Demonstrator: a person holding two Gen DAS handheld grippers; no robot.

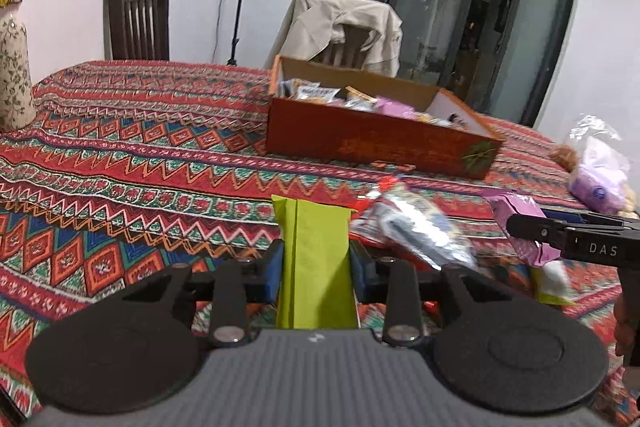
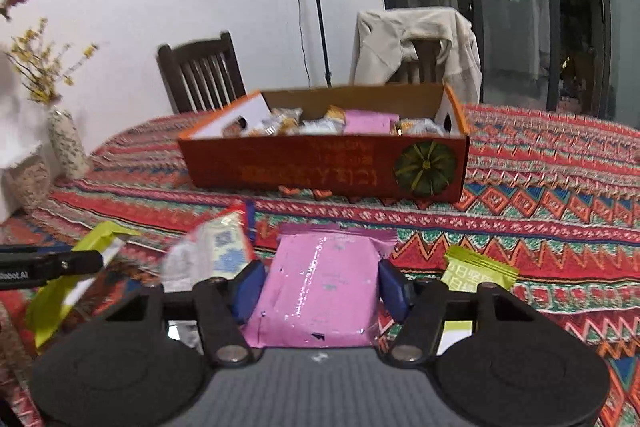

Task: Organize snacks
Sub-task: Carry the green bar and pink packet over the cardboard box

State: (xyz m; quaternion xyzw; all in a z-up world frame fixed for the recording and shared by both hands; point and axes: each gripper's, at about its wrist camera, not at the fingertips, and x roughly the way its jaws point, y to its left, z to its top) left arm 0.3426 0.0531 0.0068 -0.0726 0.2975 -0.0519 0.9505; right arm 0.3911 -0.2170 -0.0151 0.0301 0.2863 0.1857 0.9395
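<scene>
Holding a lime-green foil snack packet, the left gripper is matched by the right gripper, clamped on a pink foil snack packet. The open red cardboard box is already partly filled, while a silver wrapper and a small green sachet are left on the patterned tablecloth.

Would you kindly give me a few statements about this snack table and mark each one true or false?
1. The left gripper holds a lime-green snack packet. True.
2. The right gripper is empty. False: its fingers clamp a pink foil packet.
3. The red cardboard box with a pumpkin picture is empty. False: it holds several snacks.
4. A beige jacket hangs over a chair behind the table. True.
5. The patterned tablecloth is plain white. False: it has red, multicoloured zigzags.
</scene>
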